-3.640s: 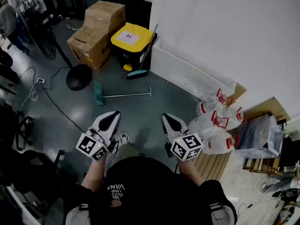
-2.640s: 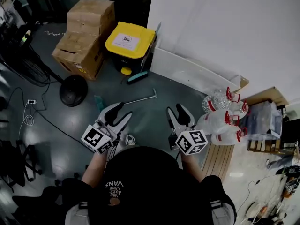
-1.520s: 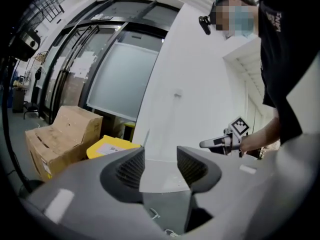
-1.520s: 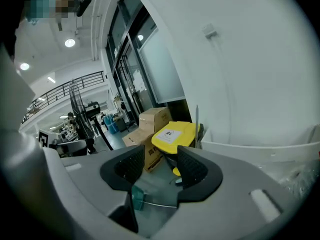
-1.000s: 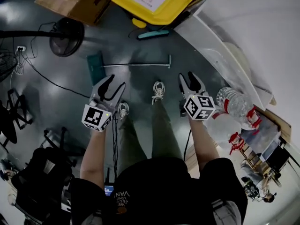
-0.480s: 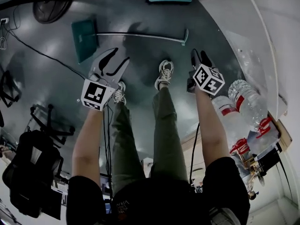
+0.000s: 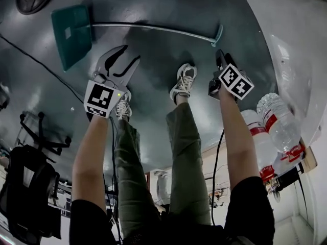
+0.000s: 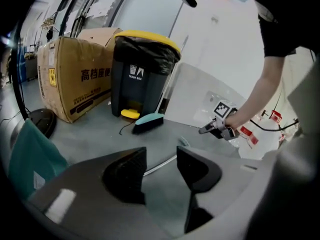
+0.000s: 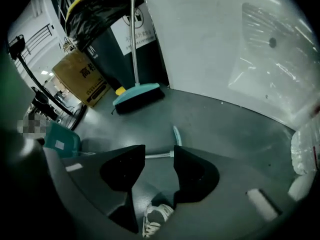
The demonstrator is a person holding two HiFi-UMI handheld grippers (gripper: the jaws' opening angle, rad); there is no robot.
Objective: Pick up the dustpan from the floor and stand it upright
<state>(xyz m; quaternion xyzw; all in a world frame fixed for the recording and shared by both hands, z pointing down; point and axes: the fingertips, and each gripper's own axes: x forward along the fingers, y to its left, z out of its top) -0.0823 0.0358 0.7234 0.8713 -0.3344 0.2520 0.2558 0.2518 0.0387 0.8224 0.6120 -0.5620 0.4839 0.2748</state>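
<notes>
The dustpan lies flat on the dark floor, its teal pan [image 7: 71, 34] at the upper left. Its thin metal handle [image 7: 153, 28] runs right to a teal grip end [image 7: 218, 34]. My left gripper [image 7: 130, 55] hovers open below the handle, near the pan end. My right gripper [image 7: 223, 55] is open just below the grip end. In the left gripper view the handle [image 8: 161, 165] shows between the open jaws and the pan [image 8: 30, 159] sits at the left. In the right gripper view the handle [image 9: 159, 155] and grip end [image 9: 176, 134] lie ahead of the jaws.
A black bin with a yellow lid [image 8: 140, 79], a teal brush [image 8: 148, 121] and a cardboard box [image 8: 75, 76] stand beyond the dustpan. Water bottles [image 7: 278, 121] lie at the right by a white wall panel [image 7: 291, 40]. The person's shoes [image 7: 185, 80] stand between the grippers. A cable [image 7: 41, 65] crosses the floor.
The person has stepped up to the dustpan and the view has tipped down. Both grippers have come closer to the handle, staying open.
</notes>
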